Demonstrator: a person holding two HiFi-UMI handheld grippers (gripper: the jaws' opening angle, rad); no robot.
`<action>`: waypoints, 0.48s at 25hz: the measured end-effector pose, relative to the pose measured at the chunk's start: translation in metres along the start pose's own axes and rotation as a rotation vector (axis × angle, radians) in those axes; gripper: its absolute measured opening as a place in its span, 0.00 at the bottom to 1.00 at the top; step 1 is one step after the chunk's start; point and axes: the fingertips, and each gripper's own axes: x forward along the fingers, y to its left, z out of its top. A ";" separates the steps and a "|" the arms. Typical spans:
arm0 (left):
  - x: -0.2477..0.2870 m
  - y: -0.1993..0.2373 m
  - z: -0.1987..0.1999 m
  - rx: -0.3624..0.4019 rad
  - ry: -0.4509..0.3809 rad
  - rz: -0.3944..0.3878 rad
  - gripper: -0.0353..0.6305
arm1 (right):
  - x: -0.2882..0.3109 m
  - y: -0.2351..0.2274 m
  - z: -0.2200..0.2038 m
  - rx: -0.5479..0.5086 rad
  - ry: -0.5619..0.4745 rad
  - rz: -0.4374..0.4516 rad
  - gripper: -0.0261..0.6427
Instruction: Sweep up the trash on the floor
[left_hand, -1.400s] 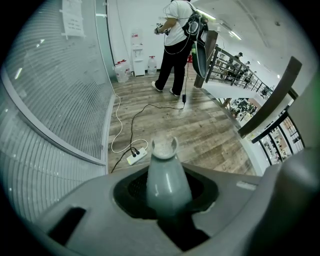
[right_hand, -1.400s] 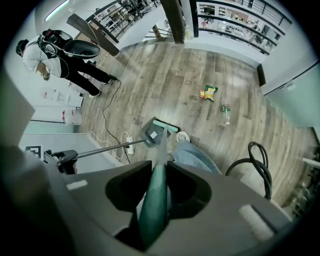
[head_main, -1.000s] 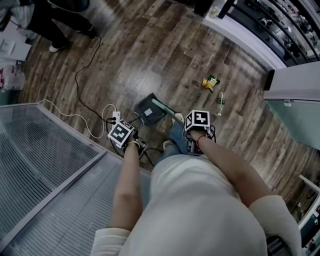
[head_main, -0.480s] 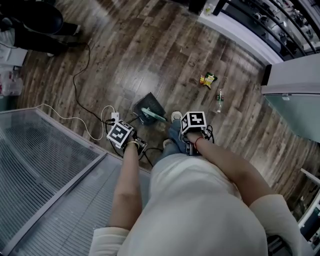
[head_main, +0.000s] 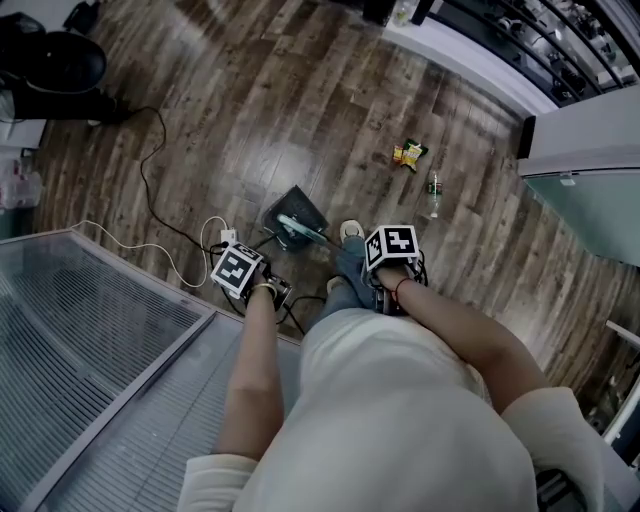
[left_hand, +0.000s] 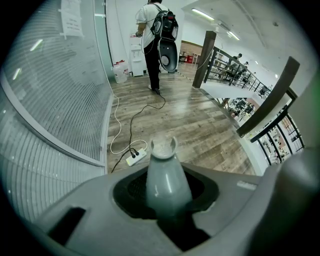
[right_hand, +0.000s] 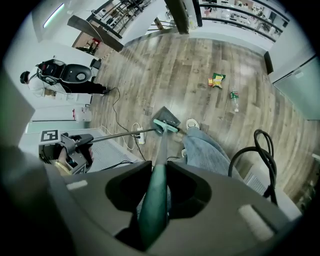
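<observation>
My left gripper (head_main: 255, 280) is shut on the grey top of the dustpan handle (left_hand: 162, 175), whose thin rod runs down to the dark dustpan (head_main: 293, 212) on the wood floor. My right gripper (head_main: 388, 285) is shut on the green broom handle (right_hand: 154, 200). The teal broom head (right_hand: 165, 126) rests at the dustpan (right_hand: 169, 116), just ahead of my white shoe (right_hand: 192, 123). The trash lies further off to the right: a yellow-red snack wrapper (head_main: 407, 154) and a small bottle (head_main: 433, 190), also seen in the right gripper view as the wrapper (right_hand: 216, 80) and the bottle (right_hand: 233, 97).
A white power strip (head_main: 228, 238) with a white and a black cable lies left of the dustpan. A glass wall (head_main: 90, 340) runs along my left. A person with a backpack (left_hand: 155, 35) stands further down the hall. A railing and a white ledge (head_main: 470, 55) border the far right.
The broom head has swung left and now sits against the dustpan. The view has shifted, so the trash shows higher. The person at the upper left has moved further off.
</observation>
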 end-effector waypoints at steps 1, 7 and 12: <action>0.000 0.000 0.000 0.000 -0.001 0.000 0.20 | -0.002 -0.001 -0.001 0.011 -0.004 0.006 0.19; -0.001 0.000 0.000 -0.003 -0.006 -0.002 0.21 | -0.013 -0.007 -0.004 0.068 -0.042 0.040 0.19; -0.002 0.003 0.000 0.003 0.002 -0.001 0.20 | -0.027 -0.019 -0.003 0.145 -0.079 0.066 0.19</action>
